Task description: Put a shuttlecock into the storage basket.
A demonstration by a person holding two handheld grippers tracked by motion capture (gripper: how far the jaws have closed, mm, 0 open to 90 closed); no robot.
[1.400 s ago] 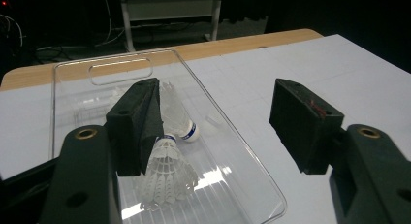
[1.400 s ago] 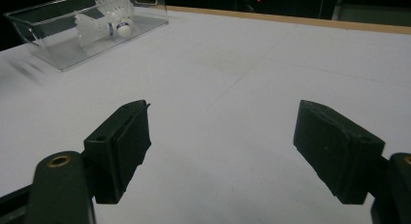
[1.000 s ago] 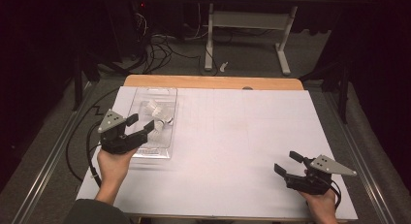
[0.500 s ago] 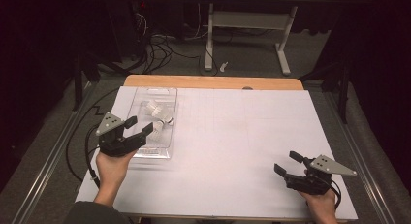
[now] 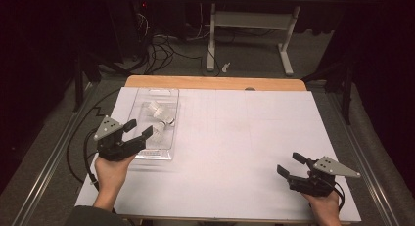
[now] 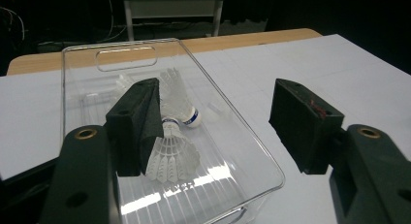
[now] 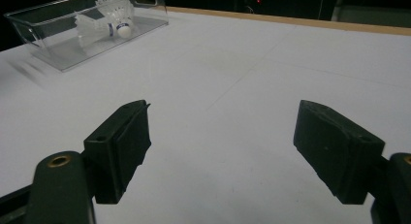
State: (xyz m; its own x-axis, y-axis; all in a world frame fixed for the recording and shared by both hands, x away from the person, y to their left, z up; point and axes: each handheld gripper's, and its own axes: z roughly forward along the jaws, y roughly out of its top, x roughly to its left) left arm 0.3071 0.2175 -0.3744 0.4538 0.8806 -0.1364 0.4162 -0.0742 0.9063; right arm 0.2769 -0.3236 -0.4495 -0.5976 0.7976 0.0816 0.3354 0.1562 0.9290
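Room: dark, with cables on the floor and a white desk frame (image 5: pixel 244 35) at the top middle of the high view.
Desk: white top (image 5: pixel 244 138) fills the middle of the high view, with a wooden edge along its far side.
Box: clear plastic box (image 5: pixel 169 96) lies on the desk at the left of the high view; in the left gripper view its near rim sits at the lower middle, a handle slot at its far end.
Shuttlecocks: white feathered shuttlecocks (image 6: pixel 172 153) lie inside the box; two show clearly in the left gripper view, one just behind the left jaw, the other (image 6: pixel 177 95) farther back with a blue band at its cork. A third may lie behind; cannot tell.
Left gripper (image 5: pixel 138 130): held at the near end of the box, jaws apart, nothing between them; whether a jaw touches the box, cannot tell.
Right gripper (image 5: pixel 291 165): lower right of the high view, well apart from the box, jaws spread wide over bare desk, holding nothing.
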